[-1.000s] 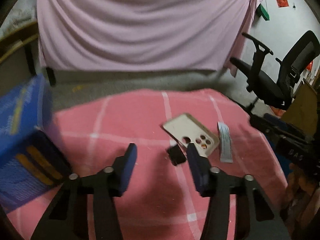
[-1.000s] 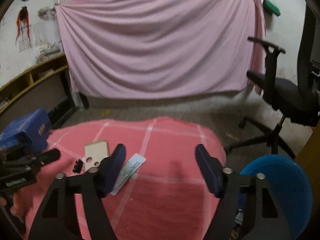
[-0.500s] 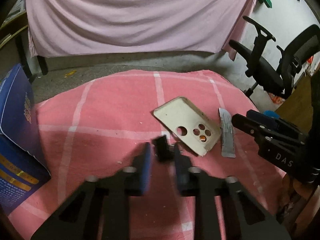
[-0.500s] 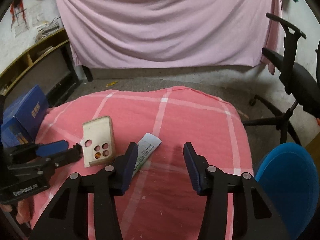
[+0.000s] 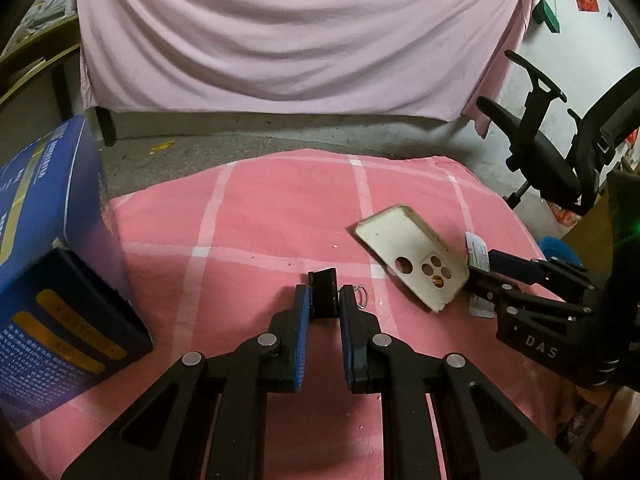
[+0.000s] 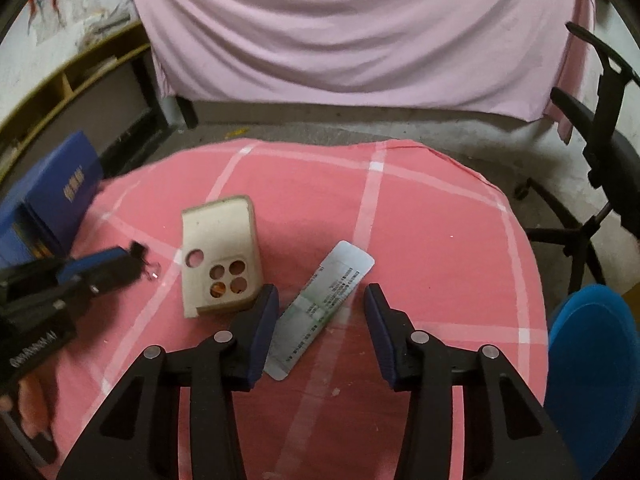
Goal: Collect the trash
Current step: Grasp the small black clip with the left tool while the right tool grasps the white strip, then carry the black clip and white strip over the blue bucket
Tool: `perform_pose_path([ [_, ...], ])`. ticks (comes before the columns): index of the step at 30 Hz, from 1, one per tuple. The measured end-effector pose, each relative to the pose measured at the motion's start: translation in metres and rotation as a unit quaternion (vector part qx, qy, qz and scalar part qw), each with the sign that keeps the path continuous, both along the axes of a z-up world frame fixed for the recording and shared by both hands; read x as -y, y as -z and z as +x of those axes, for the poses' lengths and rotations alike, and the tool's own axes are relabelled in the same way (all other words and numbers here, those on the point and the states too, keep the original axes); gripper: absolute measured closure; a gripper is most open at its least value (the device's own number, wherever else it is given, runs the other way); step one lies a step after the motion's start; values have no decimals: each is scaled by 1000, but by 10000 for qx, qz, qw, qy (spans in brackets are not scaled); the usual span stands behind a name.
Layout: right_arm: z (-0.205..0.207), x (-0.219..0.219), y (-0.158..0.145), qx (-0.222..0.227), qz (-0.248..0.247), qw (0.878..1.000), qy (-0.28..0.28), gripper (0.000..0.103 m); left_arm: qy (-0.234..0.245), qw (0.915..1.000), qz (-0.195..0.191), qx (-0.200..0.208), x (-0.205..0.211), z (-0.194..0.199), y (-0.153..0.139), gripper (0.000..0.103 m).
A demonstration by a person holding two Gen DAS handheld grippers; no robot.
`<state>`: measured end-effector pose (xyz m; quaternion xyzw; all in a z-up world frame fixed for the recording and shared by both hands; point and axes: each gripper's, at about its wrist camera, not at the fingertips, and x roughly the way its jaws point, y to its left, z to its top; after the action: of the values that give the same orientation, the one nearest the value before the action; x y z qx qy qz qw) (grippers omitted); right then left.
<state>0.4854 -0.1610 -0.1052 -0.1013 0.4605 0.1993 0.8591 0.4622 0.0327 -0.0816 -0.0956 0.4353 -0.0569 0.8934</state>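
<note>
A small black binder clip (image 5: 324,280) sits on the pink checked cloth (image 5: 260,220), and my left gripper (image 5: 323,303) is shut on it, its blue pads pressing both sides. A cream phone case (image 5: 404,248) lies open side up just right of the clip. Beyond the case lies a white printed paper strip (image 6: 344,268). My right gripper (image 6: 320,294) hangs over the strip's near half with its jaws closing; the strip lies between the fingers, and neither pad presses on it. The right wrist view shows the left gripper (image 6: 132,264) with the clip at the left.
A blue box (image 5: 40,240) stands on the cloth's left edge. A round blue bin (image 6: 588,360) sits on the floor at the right. A black office chair (image 5: 560,140) stands beyond it. A pink sheet (image 5: 280,40) hangs at the back.
My left gripper has closed around the black clip. My right gripper has tipped down over the paper strip and its jaws have narrowed.
</note>
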Motion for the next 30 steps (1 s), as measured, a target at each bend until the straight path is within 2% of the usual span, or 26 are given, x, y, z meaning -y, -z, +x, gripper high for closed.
perform_pose_path([
  [2,-1,0,1,9,-38,10000,0,65,-9,10000,-47,43,0,-3,-2,91],
  [8,-10,8,-1,50,-21,10000,-72,88,-50,9994,-124,316,-1,-18,-10,91],
  [9,-13,10,-2,71,-5,10000,-70,98,-53,9992,-93,384,0,-21,-12,91],
  [15,-23,23,-7,144,154,9997,-120,99,-91,9959,29,898,12,-42,-26,91],
  [20,-37,38,-31,751,814,9937,-165,99,-195,9883,-8,1509,27,-62,-45,91],
  [22,-48,48,-45,1161,1119,9867,-201,99,-196,9841,-58,1766,36,-70,-55,91],
  [26,-72,66,-72,2003,1465,9685,-211,99,-162,9737,-153,2269,56,-83,-77,91],
  [30,-91,89,-96,2764,1675,9462,-142,99,-13,9615,-72,2746,85,-94,-100,91],
])
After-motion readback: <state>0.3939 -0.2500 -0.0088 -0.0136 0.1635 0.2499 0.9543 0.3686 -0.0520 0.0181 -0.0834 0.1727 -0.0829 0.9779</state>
